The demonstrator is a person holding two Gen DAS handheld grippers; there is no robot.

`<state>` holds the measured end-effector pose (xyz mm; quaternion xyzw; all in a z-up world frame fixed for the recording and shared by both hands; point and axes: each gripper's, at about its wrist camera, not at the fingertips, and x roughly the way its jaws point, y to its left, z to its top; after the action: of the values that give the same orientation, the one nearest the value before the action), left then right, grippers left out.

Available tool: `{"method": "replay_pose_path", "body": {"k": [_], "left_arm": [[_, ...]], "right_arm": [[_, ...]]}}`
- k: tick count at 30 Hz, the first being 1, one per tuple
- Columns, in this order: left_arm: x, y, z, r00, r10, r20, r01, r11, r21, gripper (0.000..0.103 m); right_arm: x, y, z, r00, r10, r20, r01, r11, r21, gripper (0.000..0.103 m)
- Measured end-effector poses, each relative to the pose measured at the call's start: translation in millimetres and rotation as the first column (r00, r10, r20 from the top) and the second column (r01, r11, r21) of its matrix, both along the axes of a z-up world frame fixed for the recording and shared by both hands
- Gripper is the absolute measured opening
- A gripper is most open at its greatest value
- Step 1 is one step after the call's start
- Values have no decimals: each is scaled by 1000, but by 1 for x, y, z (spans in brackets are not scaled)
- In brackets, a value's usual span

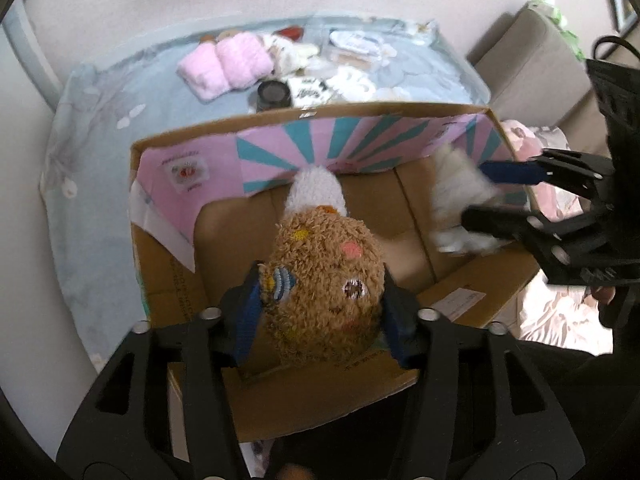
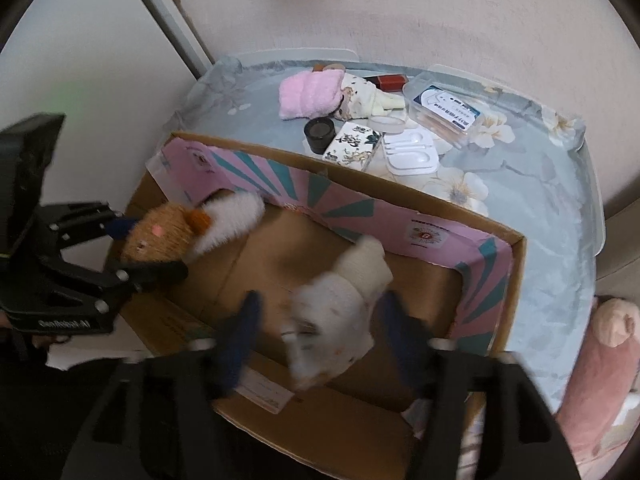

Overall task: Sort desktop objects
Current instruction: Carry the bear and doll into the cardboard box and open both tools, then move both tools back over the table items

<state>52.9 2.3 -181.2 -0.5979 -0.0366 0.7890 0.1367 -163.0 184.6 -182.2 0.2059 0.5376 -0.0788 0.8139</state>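
left gripper (image 1: 320, 312) clamped on brown plush toy (image 1: 324, 280) over the cardboard box (image 2: 516, 280); right gripper (image 2: 316, 328) apart around blurred white plush toy (image 2: 340, 316).

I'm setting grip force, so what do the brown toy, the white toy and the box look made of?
Brown toy: shaggy plush fabric with stitched face details, likely soft stuffing. White toy: fluffy plush, blurred, so the finish is uncertain. Box: corrugated cardboard, matte brown, with pink and teal printed paper inside.
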Motion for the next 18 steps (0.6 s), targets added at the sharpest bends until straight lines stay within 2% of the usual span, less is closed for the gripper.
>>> {"method": "replay_pose_path", "body": {"k": [1,8,14,18], "left_arm": [[-1,0,-3,1000,13,25,-12,1000,-19,103],[5,-7,3,998,54,-14,-54,998,-15,103],[5,-9,16,994,94,-48,-96,995,-26,103],[5,-12,26,991,112,-73,-115,992,-50,103]], "right_arm": [[-1,-1,0,1000,-10,10,10,1000,9,95],[-12,-5,9,1000,2,16,-1,998,-66,96],[-20,-11,25,998,6,58,-4,999,-37,96],[-22,-13,27,998,9,54,-7,999,-40,96]]}}
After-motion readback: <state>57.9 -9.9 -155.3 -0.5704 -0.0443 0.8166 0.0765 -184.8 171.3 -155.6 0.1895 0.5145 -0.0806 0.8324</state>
